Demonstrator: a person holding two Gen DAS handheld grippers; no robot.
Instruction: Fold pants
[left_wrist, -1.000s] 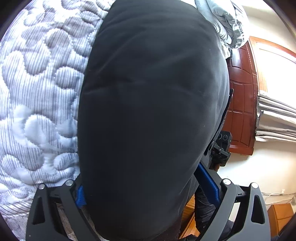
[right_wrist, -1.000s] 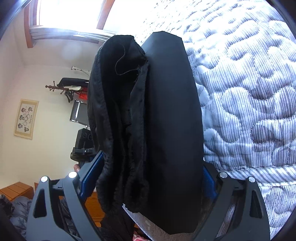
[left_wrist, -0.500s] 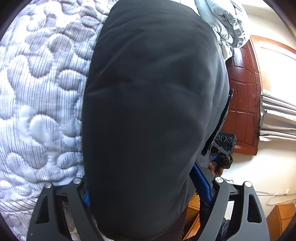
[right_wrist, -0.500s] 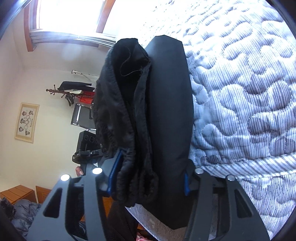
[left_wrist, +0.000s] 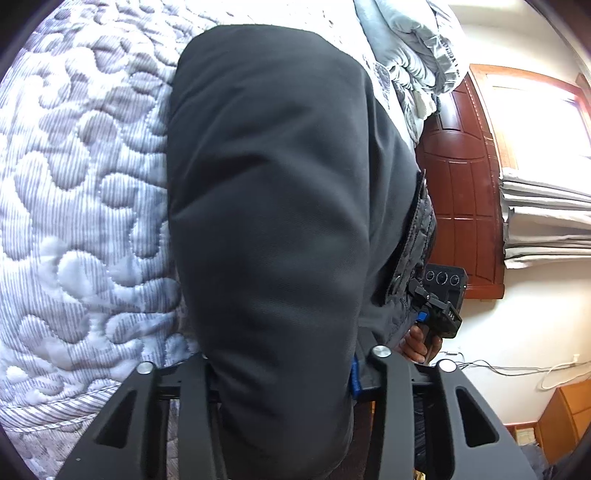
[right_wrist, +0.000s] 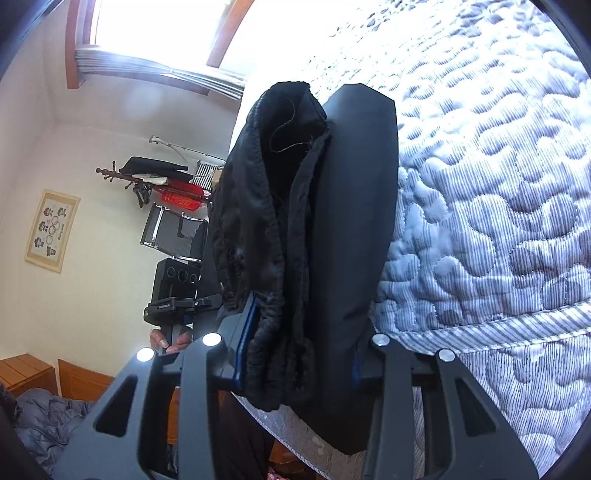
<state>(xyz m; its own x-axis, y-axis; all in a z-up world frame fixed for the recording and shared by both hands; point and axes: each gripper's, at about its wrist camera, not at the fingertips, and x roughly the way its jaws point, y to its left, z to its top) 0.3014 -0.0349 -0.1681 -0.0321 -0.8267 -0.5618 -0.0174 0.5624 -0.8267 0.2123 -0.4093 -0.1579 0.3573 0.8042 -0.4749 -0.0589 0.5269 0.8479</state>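
Pants (left_wrist: 273, 206) black, on quilt (left_wrist: 81, 192) | L gripper (left_wrist: 279, 373) just closed, clamps fabric | R gripper (right_wrist: 295, 365) just closed, clamps waistband end

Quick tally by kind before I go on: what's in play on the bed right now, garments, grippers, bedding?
Garments: 1, the black fabric pants, partly folded.
Grippers: 2, the left gripper and the right gripper, each clamped on the pants; their jaws have just been closing.
Bedding: 2, the blue-grey quilted bed cover and a rumpled grey duvet.
Total: 5
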